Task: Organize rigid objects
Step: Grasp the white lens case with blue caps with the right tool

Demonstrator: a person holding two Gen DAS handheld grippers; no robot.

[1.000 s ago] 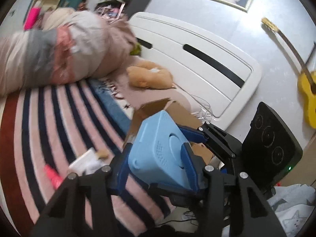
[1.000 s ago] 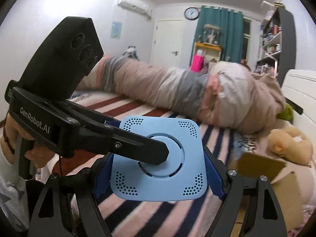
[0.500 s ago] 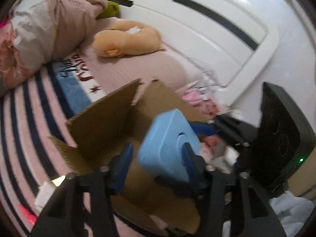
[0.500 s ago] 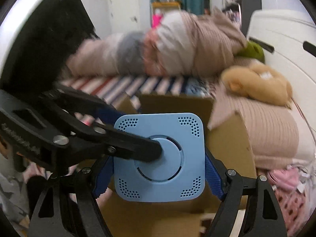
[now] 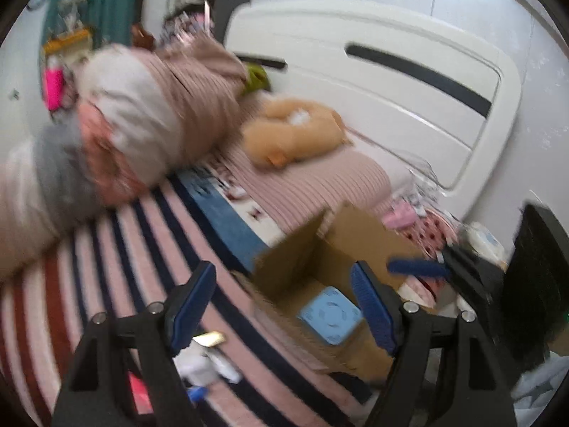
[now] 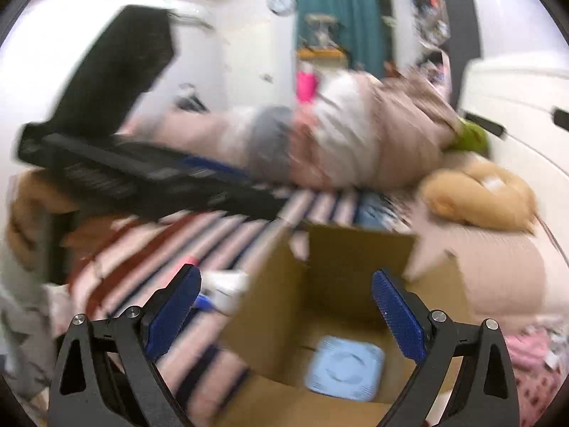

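A light blue square device (image 6: 345, 370) lies flat on the floor of an open cardboard box (image 6: 341, 259); it also shows in the left wrist view (image 5: 330, 315) inside the same box (image 5: 362, 238). My left gripper (image 5: 284, 302) is open and empty, above the box's left side. My right gripper (image 6: 286, 306) is open and empty, raised above the box. The left gripper's black body (image 6: 142, 170) crosses the right wrist view at left; the right one's finger (image 5: 419, 268) shows at the box's far right.
The box stands on a striped bedspread (image 5: 106, 249). A rolled quilt (image 5: 124, 131), a tan plush toy (image 5: 295, 135) and the white headboard (image 5: 391, 82) lie beyond. Small items (image 5: 202, 359) lie on the bed left of the box.
Both grippers held the blue device and carried it over the box. Both have opened, the device now lies inside the box, and the grippers have lifted away.
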